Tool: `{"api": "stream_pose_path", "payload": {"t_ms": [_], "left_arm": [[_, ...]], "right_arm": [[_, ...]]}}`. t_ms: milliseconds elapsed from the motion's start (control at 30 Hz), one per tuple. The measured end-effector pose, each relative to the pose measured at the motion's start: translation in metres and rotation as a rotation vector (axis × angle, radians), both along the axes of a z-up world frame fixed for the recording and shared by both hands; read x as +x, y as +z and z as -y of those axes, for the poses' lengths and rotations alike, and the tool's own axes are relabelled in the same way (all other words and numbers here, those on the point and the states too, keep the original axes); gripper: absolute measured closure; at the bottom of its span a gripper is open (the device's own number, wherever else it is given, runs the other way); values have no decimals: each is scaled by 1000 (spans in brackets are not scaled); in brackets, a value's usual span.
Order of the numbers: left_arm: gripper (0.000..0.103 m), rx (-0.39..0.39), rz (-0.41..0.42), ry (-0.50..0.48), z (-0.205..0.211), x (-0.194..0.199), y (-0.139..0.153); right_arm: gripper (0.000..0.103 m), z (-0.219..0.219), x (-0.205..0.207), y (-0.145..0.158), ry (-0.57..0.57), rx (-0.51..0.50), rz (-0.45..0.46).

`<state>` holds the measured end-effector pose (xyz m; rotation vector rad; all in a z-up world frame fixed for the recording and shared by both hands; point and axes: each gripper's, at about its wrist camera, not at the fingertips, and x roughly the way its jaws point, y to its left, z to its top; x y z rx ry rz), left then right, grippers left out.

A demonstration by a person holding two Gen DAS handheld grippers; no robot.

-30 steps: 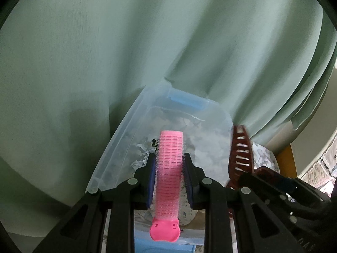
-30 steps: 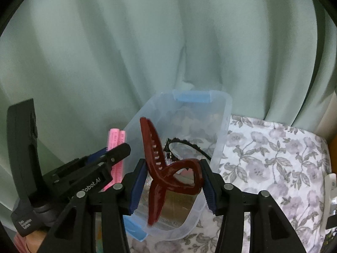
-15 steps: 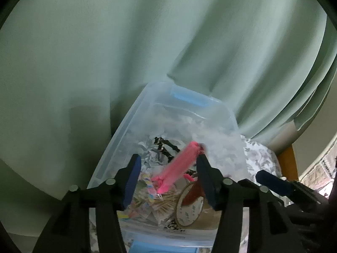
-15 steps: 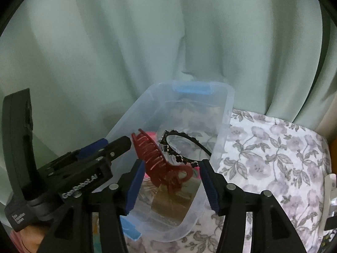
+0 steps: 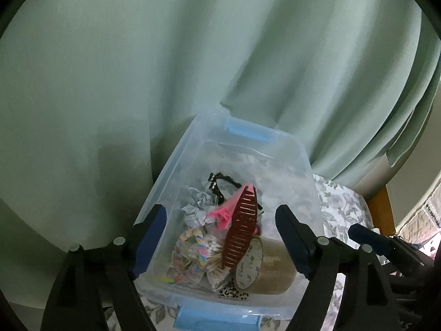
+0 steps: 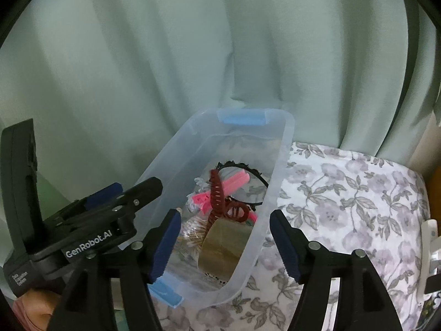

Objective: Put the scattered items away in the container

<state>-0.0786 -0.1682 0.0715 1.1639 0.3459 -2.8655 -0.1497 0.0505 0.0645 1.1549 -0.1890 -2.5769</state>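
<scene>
A clear plastic bin [image 5: 165, 184] [image 6: 278, 182] with blue latches sits on a floral cloth. Inside lie a dark red claw clip [image 5: 242, 231] [image 6: 217, 195], a pink hair roller [image 5: 228, 207] [image 6: 231, 182], a brown tape roll [image 5: 273, 267] [image 6: 223, 245], a black headband [image 6: 248, 169], a pastel braided ring [image 5: 193, 248] and cotton swabs. My left gripper [image 5: 220, 234] hangs over the bin, its jaws opening with nothing pressed between them. My right gripper [image 6: 224, 237] hovers over the bin's near right corner, its jaws also opening and empty. The left gripper [image 6: 110, 207] shows in the right wrist view.
A pale green curtain [image 5: 193, 55] [image 6: 193, 55] hangs right behind the bin. The floral cloth [image 6: 344, 193] spreads to the right of the bin. A wooden edge [image 5: 381, 209] and a white object [image 6: 430, 237] lie at the far right.
Both grippers let go: the pink roller dropped from the left jaws and the red claw clip from the right jaws into the bin. Both pairs of jaws have spread wider.
</scene>
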Motion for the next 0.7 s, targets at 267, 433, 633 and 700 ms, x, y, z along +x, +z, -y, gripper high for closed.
{"api": "stream_pose_path", "payload": {"t_ms": [267, 433, 633, 700], "left_arm": [[9, -30, -22, -10, -7, 8, 10], [5, -57, -28, -21, -14, 12, 15], [0, -77, -21, -49, -27, 15, 17], [0, -86, -15, -61, -32, 16, 17]], "right_arm": [[11, -16, 11, 5, -46, -6, -9], [8, -24, 19, 9, -63, -12, -13], [0, -38, 29, 10, -106, -19, -8], [0, -42, 33, 11, -116, -13, -8]]}}
